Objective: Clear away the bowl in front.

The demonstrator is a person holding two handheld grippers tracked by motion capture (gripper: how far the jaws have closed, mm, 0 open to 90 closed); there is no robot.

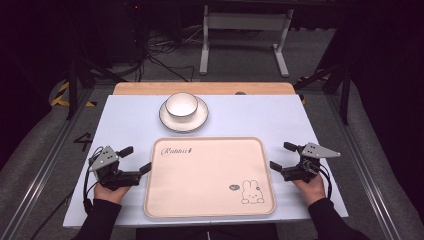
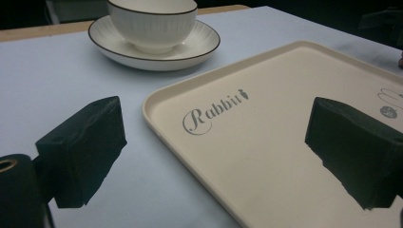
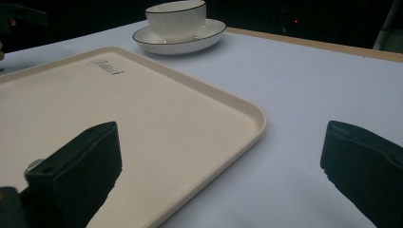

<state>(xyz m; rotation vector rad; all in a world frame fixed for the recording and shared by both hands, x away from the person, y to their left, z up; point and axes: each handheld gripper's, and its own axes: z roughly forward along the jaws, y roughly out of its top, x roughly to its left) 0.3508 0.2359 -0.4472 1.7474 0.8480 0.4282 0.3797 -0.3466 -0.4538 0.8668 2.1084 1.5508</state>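
A cream tray (image 1: 210, 177) lies in the middle of the pale table (image 1: 125, 120), printed with script lettering near its far left corner and a rabbit drawing near its right front corner. Beyond it, a white bowl (image 1: 181, 106) sits on a dark-rimmed saucer (image 1: 199, 119). The left gripper (image 1: 135, 159) and right gripper (image 1: 282, 155) flank the tray, each with its 2 jaws spread apart and nothing between them.

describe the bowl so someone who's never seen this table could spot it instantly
On the pale blue table, look just beyond the far edge of the big cream tray, near the middle. There a white ribbed bowl with a dark rim sits on a matching saucer. It is the deep round vessel there; the tray is flat and rectangular.
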